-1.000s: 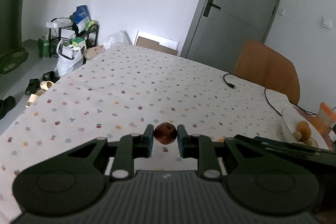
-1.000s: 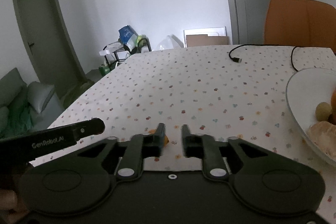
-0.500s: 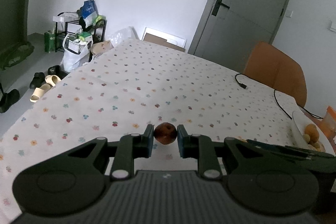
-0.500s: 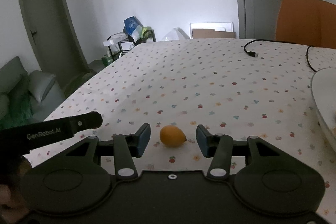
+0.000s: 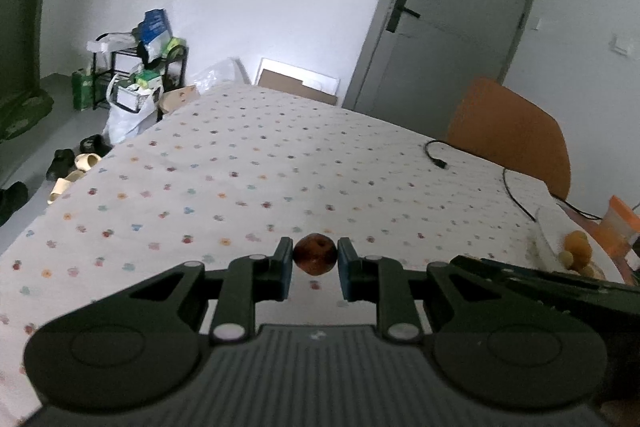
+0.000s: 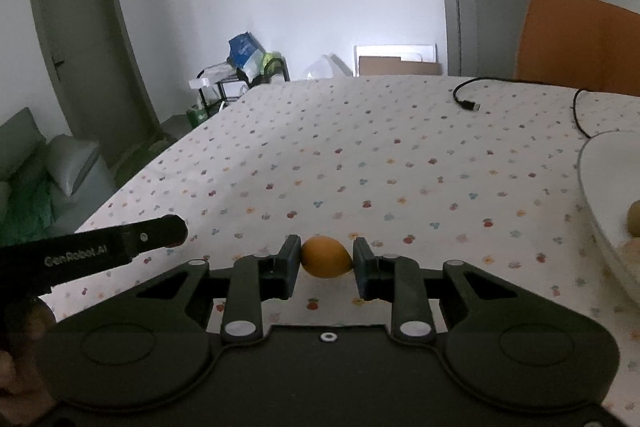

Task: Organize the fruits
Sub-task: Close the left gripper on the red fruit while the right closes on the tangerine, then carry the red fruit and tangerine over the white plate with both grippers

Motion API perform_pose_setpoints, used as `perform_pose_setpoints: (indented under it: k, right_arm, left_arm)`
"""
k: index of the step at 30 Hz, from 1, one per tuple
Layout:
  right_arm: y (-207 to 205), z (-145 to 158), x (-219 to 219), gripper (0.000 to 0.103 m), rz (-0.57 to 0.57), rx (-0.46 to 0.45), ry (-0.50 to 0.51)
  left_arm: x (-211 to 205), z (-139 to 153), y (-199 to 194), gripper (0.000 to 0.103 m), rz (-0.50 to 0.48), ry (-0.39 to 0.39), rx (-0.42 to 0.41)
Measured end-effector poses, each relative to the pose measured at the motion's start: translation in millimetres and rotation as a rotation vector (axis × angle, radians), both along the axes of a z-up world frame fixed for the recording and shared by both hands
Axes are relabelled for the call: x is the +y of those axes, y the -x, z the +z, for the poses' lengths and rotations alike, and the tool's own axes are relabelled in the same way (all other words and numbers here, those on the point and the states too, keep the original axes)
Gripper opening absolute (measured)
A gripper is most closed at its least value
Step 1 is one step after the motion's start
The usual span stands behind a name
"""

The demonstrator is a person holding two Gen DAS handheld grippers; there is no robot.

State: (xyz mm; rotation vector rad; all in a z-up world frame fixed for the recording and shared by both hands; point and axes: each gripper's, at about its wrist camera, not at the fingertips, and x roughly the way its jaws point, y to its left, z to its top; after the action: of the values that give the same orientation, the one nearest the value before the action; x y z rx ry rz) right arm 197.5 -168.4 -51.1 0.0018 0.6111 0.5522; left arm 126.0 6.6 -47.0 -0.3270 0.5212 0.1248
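Note:
My left gripper (image 5: 314,259) is shut on a small dark red-brown fruit (image 5: 315,259) and holds it above the dotted tablecloth (image 5: 260,167). My right gripper (image 6: 326,261) is shut on a small orange-yellow fruit (image 6: 326,261), both pads touching its sides, low over the cloth. A white plate (image 6: 600,187) with several small fruits lies at the right; it also shows in the left wrist view (image 5: 546,231) with orange fruits (image 5: 578,247) on it.
A black cable (image 6: 466,101) lies on the far right of the table. An orange chair (image 5: 512,135) stands behind it. An orange-lidded container (image 5: 620,231) stands by the plate. The left gripper's body (image 6: 92,251) reaches in at the right wrist view's left.
My right gripper opened around the orange-yellow fruit half a second ago and has now closed onto it. My left gripper keeps its hold on the dark fruit and has shifted slightly.

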Motion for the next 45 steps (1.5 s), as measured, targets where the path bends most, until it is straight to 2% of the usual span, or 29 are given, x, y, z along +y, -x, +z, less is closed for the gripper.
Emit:
perform_pose_setpoints:
  k: [26,45]
  right_arm:
    - [19,28,-114,0.027,-0.186,-0.090,-0.085]
    - [30,24,-189,0.027,-0.321,-0.107,-0.119]
  left_arm:
    - [-93,18,-15,0.022,-0.191,-0.062,-0.024]
    - [-161,29,-25,0.022,-0.316,-0.128,-0.039]
